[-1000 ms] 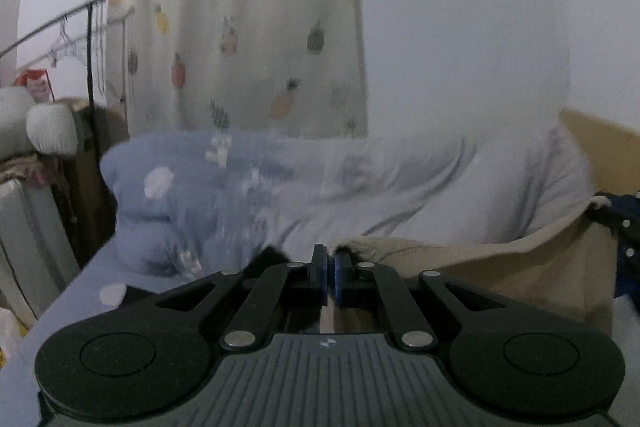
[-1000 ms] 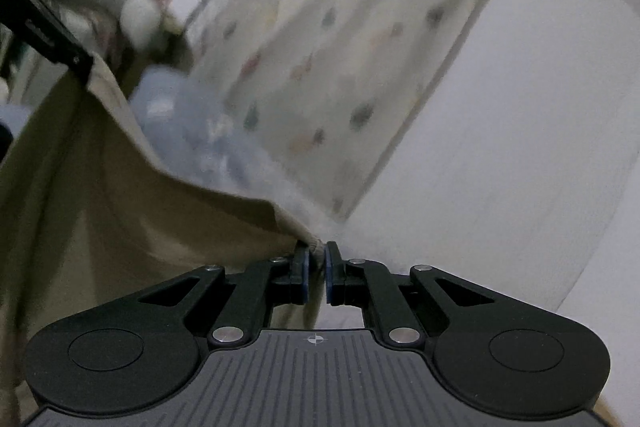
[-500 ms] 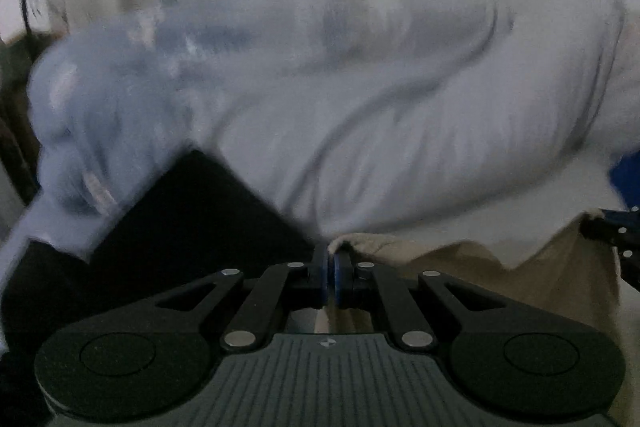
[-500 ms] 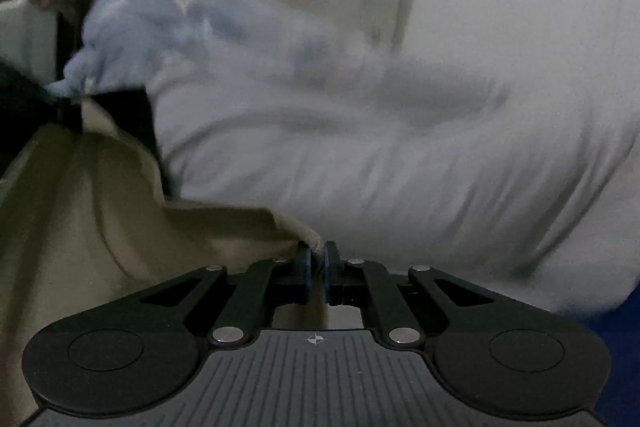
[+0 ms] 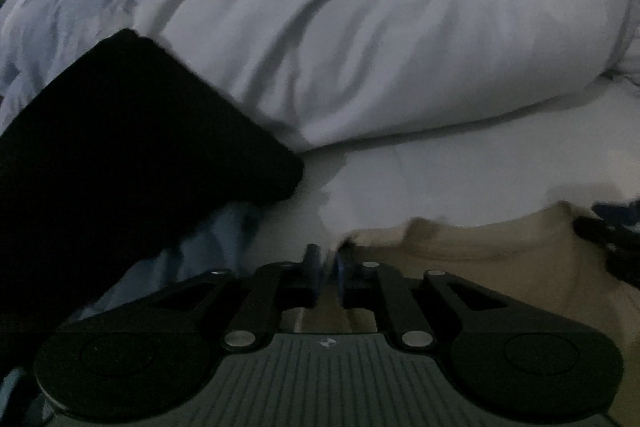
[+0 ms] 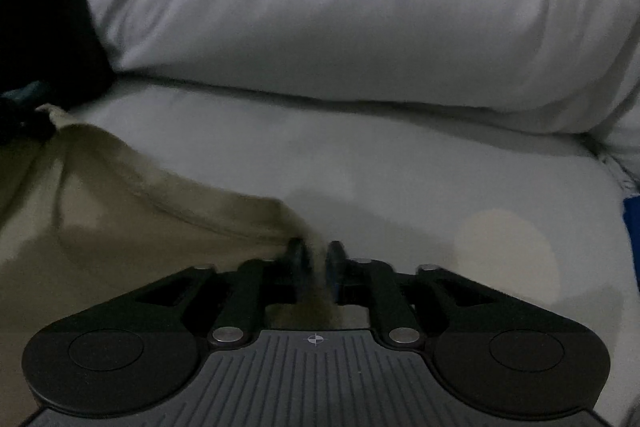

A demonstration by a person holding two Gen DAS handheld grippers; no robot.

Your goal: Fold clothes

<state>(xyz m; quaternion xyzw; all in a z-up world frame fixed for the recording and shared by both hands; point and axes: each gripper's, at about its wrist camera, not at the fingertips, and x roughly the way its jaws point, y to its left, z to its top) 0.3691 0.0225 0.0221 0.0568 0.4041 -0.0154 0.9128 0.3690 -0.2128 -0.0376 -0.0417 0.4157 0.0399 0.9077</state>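
Left wrist view: left gripper (image 5: 326,267) low over the sheet (image 5: 460,183), jaws parting, a narrow gap showing between the blue pads. Tan garment (image 5: 500,259) spread just ahead and to the right of the fingers, its hem running away toward the right edge of the view; whether any cloth lies in the gap, too blurred to tell, though nothing seen pressed by the pads. Black cloth (image 5: 120,155) lying to the left, well ahead of the left finger, kept clear of the tan piece, probably set aside as a separate item. Rolled duvet (image 5: 360,47) banked far ahead, leaving the near stretch of sheet free as a folding surface.

Right wrist view: right gripper (image 6: 316,263) likewise low over the sheet (image 6: 400,167), jaws parting. Corner of the tan garment (image 6: 120,227) drawn to a point between the fingers, a strip of fabric hanging in the gap but no longer pinched. Rest of the garment fanning out to the left and behind, creased along the hem. Duvet (image 6: 340,19) across the far field; black cloth (image 6: 48,35) at far left.

Reading: two corners of one edge carried apart, so that the garment lands taut and flat; both grips easing off to lay that edge down. Fold itself judged not yet made.
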